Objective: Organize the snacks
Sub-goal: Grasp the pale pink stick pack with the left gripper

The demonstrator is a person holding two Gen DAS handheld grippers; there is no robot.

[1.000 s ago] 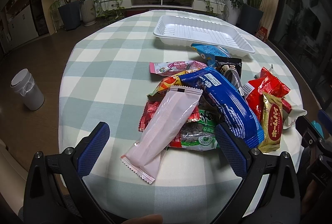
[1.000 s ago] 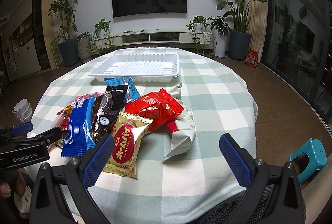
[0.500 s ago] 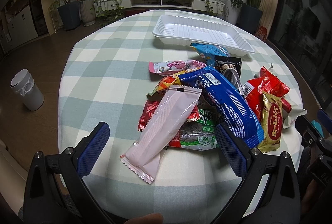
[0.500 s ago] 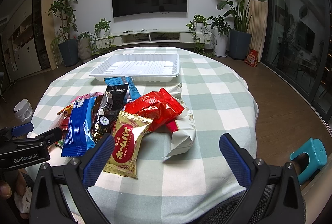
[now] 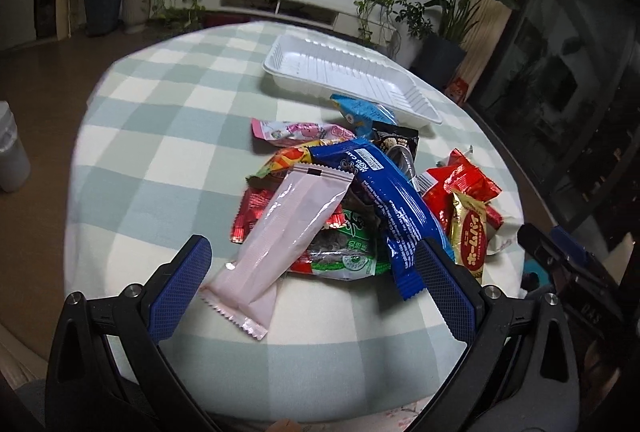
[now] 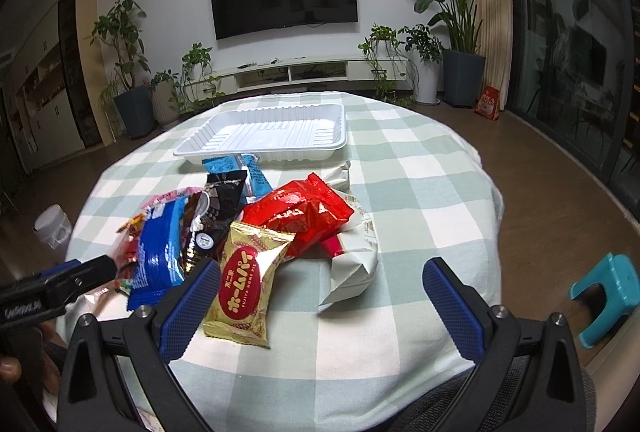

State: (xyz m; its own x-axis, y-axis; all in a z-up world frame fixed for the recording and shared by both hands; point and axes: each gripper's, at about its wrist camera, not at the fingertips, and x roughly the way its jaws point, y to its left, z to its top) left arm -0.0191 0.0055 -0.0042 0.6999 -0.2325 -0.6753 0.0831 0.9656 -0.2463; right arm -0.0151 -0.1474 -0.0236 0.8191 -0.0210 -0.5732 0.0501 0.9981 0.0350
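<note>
Both the left gripper [image 5: 316, 286] and the right gripper [image 6: 320, 306] are hovering wide open and holding nothing above the near edge of the desk [image 6: 416, 191], where the snacks [image 5: 360, 199] are lying piled just before the white tray [image 6: 264, 133].

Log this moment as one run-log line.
task: organize snacks | left hand-held gripper: open, over pink packet | right hand-held gripper: open, empty | tray: empty | snacks: piled on table

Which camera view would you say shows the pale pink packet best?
The left wrist view: the pale pink packet lies fully visible atop the pile. In the right wrist view only its corner peeks out behind the left gripper.
</note>
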